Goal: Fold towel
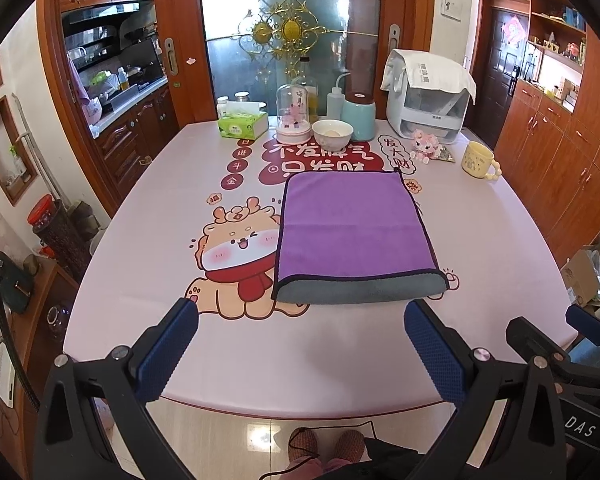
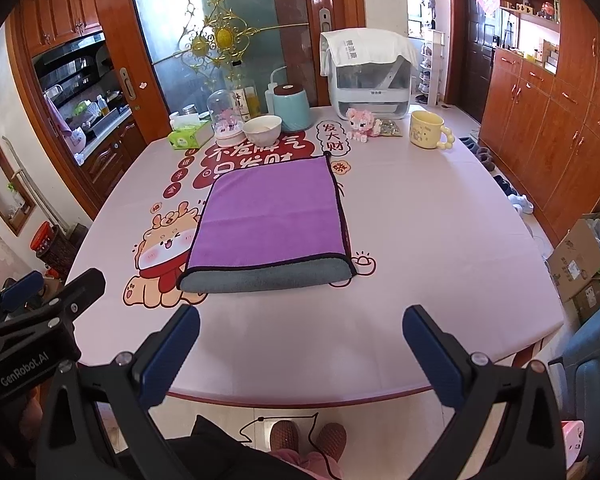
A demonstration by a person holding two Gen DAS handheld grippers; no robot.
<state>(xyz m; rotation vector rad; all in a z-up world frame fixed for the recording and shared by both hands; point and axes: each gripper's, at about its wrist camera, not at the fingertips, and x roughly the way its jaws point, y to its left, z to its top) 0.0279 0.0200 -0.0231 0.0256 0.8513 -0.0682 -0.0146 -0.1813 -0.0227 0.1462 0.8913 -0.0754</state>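
The purple towel (image 1: 354,224) is seen folded flat on the pink tablecloth (image 1: 480,240) — grey underside exposed along its near edge — just beyond the fingertips of both grippers. The left gripper (image 1: 302,314) and right gripper (image 2: 300,322) are held with fingers spread apart, nothing gripped.

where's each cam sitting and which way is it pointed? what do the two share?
Left wrist: sits on the left gripper at the table's near edge, facing across the table toward the glass door; shows its own open fingers, the right gripper at the right edge, and slippered feet below.
Right wrist: sits on the right gripper, same heading, slightly further right; shows its own open fingers, the left gripper at the left edge, and feet.
Shared: the purple towel lying folded once, the yellow mug, the white bowl.
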